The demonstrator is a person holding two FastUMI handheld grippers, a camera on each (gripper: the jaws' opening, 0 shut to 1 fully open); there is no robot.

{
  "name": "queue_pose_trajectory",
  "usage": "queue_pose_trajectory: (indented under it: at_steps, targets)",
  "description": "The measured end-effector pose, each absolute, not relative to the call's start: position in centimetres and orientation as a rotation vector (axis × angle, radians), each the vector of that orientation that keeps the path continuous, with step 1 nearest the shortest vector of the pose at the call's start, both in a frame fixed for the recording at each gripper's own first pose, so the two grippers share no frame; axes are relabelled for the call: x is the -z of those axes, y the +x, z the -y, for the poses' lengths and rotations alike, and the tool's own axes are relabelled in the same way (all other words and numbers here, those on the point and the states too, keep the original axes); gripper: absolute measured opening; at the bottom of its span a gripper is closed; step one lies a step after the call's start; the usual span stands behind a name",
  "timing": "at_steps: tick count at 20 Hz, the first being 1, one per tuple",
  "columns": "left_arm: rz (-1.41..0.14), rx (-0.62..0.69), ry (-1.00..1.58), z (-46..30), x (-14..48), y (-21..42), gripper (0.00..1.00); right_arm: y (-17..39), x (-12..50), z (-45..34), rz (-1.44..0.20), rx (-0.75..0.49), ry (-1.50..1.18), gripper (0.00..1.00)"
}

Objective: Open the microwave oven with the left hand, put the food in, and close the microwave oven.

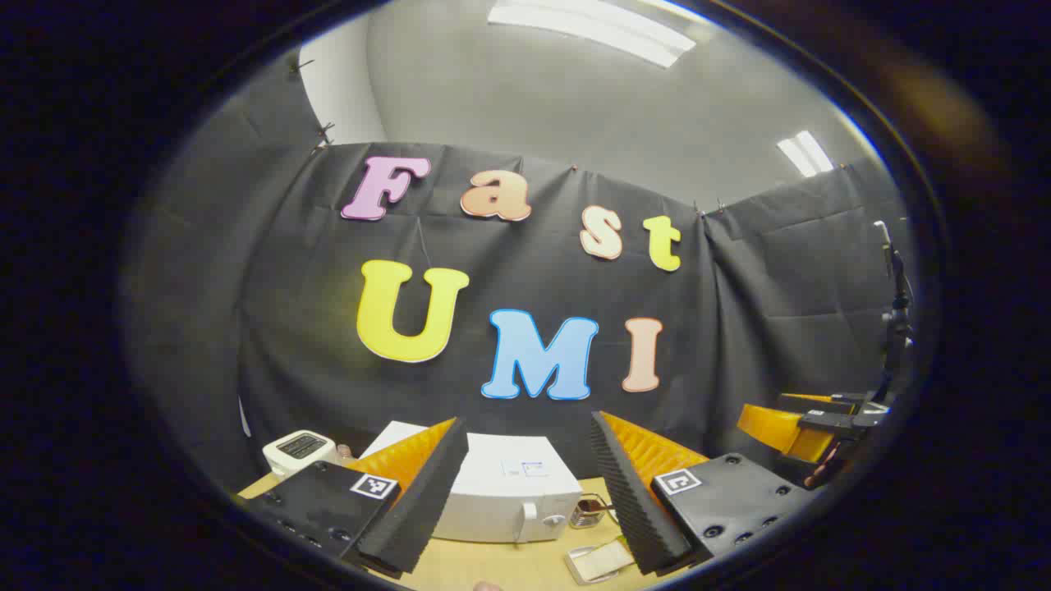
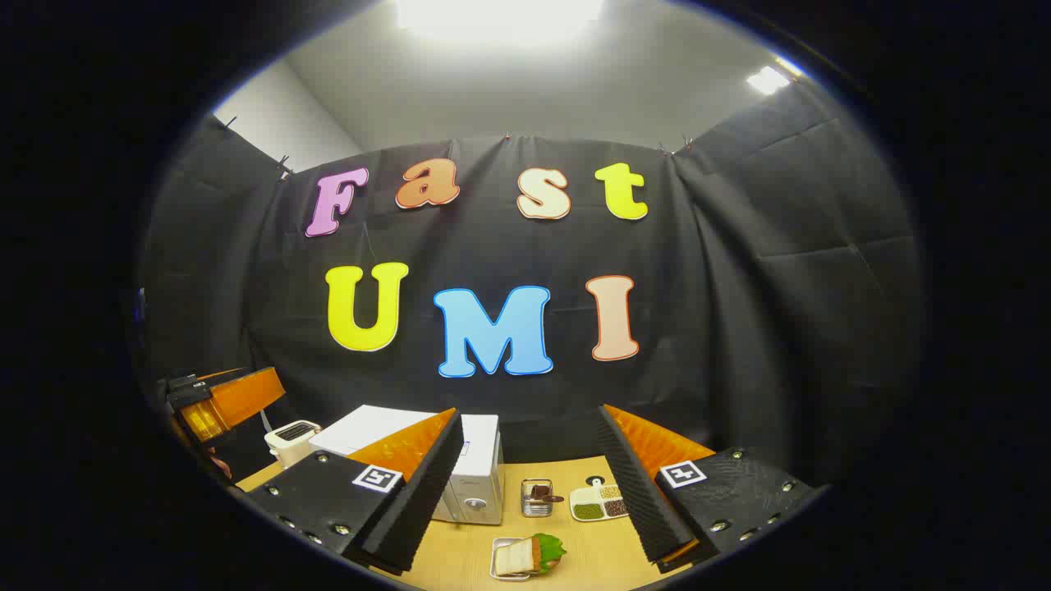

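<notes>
The white microwave (image 1: 509, 497) stands on the wooden table with its door closed and a handle on the right of its front. My left gripper (image 1: 527, 427) hangs open in front of and above it, holding nothing. In the right gripper view the microwave (image 2: 480, 480) is seen from its right side. A sandwich with lettuce (image 2: 525, 556) lies on a small white tray at the table's near edge; it also shows in the left gripper view as the tray of food (image 1: 599, 562). My right gripper (image 2: 530, 414) is open and empty, above the sandwich.
A white toaster (image 1: 300, 447) sits left of the microwave. A metal cup (image 2: 538, 497) and a divided plate of beans (image 2: 599, 501) stand right of it. The right gripper (image 1: 809, 431) appears at the far right, the left gripper (image 2: 222, 402) at the far left.
</notes>
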State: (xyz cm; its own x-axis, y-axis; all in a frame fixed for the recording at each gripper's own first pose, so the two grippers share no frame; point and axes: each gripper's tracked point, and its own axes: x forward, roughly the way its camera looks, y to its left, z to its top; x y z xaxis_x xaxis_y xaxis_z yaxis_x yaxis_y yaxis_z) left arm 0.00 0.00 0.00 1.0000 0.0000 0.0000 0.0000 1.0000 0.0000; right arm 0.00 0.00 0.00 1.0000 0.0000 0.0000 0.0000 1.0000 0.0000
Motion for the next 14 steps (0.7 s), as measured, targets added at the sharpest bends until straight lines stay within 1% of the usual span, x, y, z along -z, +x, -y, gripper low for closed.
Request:
queue_pose_trajectory:
  at_steps: [4, 14]
  targets:
    - [0.009, -0.014, 0.028, 0.8, 0.0, 0.0, 0.97, 0.3, 0.3, 0.1, -0.007, -0.007, 0.013, 0.98]
    - [0.022, -0.100, 0.018, 0.7, -0.1, 0.7, 0.98, 1.8, 1.5, 1.1, -0.017, -0.037, 0.022, 0.98]
